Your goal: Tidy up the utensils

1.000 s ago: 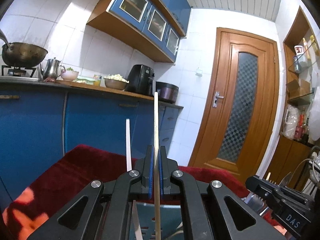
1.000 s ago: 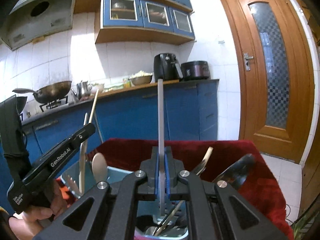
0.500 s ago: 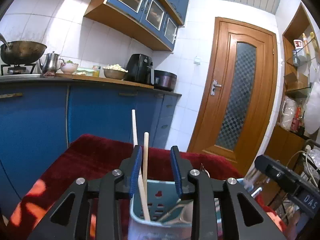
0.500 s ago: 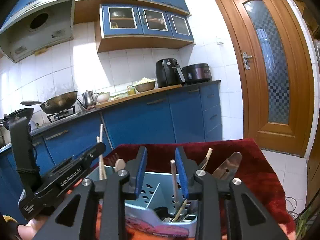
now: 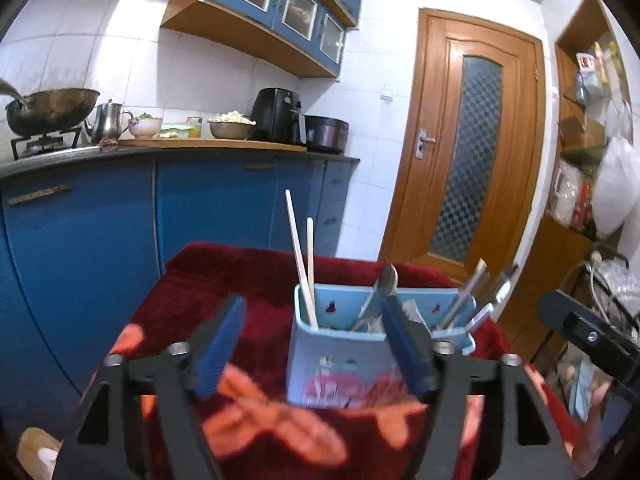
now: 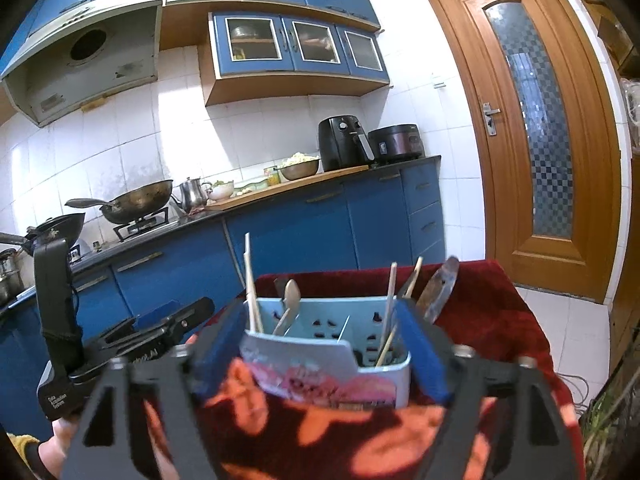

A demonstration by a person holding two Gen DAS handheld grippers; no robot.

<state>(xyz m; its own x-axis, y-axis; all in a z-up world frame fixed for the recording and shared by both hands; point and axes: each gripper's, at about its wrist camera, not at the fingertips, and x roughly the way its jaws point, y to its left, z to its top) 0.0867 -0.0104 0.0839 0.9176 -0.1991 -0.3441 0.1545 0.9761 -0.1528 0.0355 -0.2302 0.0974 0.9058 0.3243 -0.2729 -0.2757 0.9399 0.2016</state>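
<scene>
Just ahead of both released grippers, left (image 5: 312, 344) and right (image 6: 320, 344), the utensil caddy (image 6: 372, 376) holds chopsticks (image 5: 302, 264) upright, its dividers separating utensil types.

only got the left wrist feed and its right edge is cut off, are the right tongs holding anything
Observer: No. The right tongs are open and empty, with one finger on each side of the blue caddy.
Operator: ok, my own finger hides the caddy's right end, whats in there
Observer: Two pale sticks lean in the right end compartment, beyond an inner divider.
Operator: and how do my left tongs sit from that side
Observer: The left tongs are off to the caddy's left, not touching it.
</scene>
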